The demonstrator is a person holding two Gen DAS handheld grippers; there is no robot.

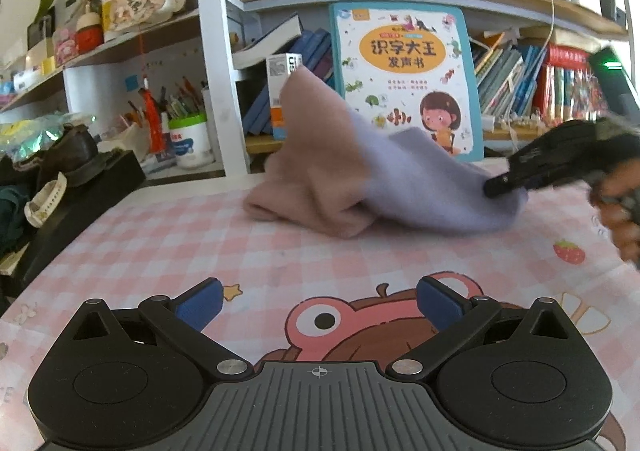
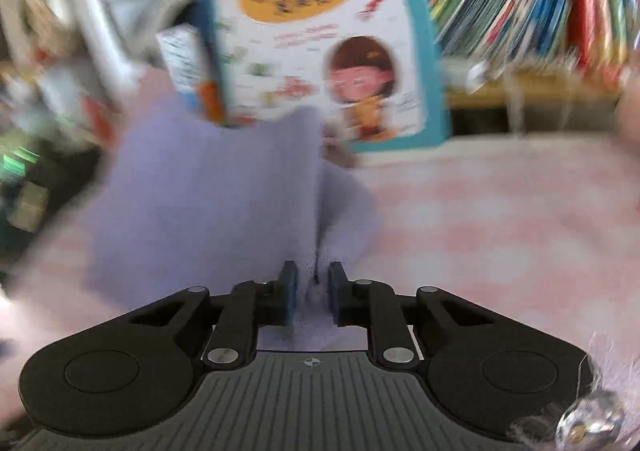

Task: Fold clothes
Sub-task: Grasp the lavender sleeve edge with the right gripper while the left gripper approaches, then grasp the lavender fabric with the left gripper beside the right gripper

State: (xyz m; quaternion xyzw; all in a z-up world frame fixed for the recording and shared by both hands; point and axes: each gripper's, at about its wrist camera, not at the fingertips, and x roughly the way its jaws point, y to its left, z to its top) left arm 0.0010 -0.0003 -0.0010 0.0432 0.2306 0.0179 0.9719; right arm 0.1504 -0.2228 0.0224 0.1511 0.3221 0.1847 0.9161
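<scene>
From my left wrist camera, the left gripper (image 1: 318, 305) hangs low over the pink checked tablecloth (image 1: 168, 243), its blue pads (image 1: 202, 301) spread wide apart with nothing between them, only the cartoon print below. The garment (image 1: 352, 179), pink on one side and lavender on the other, lies bunched on the cloth toward twelve o'clock from that gripper, one pink corner lifted up against the shelf behind. At about two o'clock the right gripper (image 1: 494, 187) comes in from the right edge, a hand (image 1: 616, 207) behind it, its tip on the lavender end of the garment.

My right wrist camera is blurred, but the close part reads well enough: the right gripper (image 2: 313, 291) has its pads (image 2: 289, 291) drawn close together, clamped on a pinch of lavender fabric (image 2: 208, 203) that rises between them and spreads away toward eleven o'clock. A children's book (image 2: 320, 31) with a teal border stands at twelve o'clock, leaning on the bookshelf (image 1: 532, 87), just behind the garment.
</scene>
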